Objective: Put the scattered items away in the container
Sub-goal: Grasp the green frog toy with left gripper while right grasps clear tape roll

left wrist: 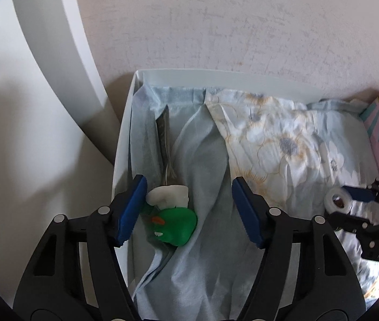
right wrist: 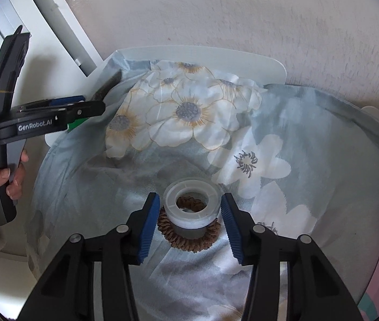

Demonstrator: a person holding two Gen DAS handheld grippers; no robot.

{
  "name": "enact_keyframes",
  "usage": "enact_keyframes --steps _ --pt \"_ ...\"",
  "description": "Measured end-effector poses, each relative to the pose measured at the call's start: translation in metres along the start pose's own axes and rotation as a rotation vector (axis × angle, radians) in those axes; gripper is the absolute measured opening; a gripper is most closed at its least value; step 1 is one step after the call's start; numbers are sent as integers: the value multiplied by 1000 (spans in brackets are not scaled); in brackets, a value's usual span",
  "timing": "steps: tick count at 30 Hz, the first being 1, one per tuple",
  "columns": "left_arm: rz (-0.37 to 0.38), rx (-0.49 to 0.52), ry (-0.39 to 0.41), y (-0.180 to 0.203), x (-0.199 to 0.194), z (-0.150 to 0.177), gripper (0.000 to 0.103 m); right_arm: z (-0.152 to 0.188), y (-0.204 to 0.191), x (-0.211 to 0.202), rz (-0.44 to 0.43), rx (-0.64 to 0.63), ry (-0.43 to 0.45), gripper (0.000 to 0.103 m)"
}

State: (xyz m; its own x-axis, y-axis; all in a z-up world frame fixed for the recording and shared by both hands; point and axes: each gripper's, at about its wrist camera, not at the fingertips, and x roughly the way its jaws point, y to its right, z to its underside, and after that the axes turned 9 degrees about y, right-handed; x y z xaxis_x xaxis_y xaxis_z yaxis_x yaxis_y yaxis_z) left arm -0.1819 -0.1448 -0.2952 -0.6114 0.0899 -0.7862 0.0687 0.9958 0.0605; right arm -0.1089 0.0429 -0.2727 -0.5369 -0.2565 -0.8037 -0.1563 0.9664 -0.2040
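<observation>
A translucent white plastic tape roll [right wrist: 191, 208], stood on a brown woven ring [right wrist: 189, 236] atop floral blue cloth [right wrist: 189, 112] lining the white plastic container [right wrist: 203, 53], is framed dead centre between the wide-open, empty blue pads of the right gripper [right wrist: 189, 220], low in the right wrist frame. Lower left in the left wrist view, the left gripper [left wrist: 186, 212] is held equally open and empty, a green toy [left wrist: 174, 224] close by its left pad.

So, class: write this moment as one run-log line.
left gripper: open, above green toy in white container | right gripper: open, flanking tape roll on brown ring | lining: floral cloth
</observation>
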Motion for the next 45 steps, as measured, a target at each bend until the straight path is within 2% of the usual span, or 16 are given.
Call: enact_keyframes --steps 7,9,10,11,14,22,24,25,26,28,30,33,35,38,43,45 --pt "-14 28 15 6 -1 10 63 1 -4 3 9 -46 4 40" --pt "-29 43 24 9 -1 13 56 1 -5 3 10 -59 7 40" --pt "-36 42 20 8 2 14 37 1 -6 3 11 -68 8 40" --pt "-36 31 17 7 4 15 32 1 -6 3 13 -77 10 40" --pt "-6 -14 12 2 1 11 31 -1 -8 2 17 -99 13 40" --pt "-3 15 32 7 -10 12 28 -5 -6 0 16 -98 22 40" --pt "-1 11 47 4 -12 5 21 -6 -6 -2 18 -99 25 40" --pt "3 5 51 4 -12 2 13 -6 -5 -3 19 -100 30 40" --pt "10 1 50 6 -10 -2 11 -6 -5 -4 18 -100 33 40" --pt "26 9 33 7 -9 -3 11 -7 -6 -5 18 -98 35 40" --pt "8 38 23 12 -7 -4 12 -7 -7 -7 17 -98 38 40" --pt "-18 67 8 7 -11 0 24 -7 -9 -8 14 -102 39 40" --pt "-13 62 -4 5 -12 5 35 -6 -10 -9 13 -105 40 40" --pt "-16 65 -11 8 -10 12 40 -5 -10 -11 14 -103 40 40" --pt "-35 65 -28 3 -3 20 41 -5 -9 -8 18 -95 38 40" --pt "-44 109 -26 10 0 23 41 -5 -10 -7 19 -93 37 40"
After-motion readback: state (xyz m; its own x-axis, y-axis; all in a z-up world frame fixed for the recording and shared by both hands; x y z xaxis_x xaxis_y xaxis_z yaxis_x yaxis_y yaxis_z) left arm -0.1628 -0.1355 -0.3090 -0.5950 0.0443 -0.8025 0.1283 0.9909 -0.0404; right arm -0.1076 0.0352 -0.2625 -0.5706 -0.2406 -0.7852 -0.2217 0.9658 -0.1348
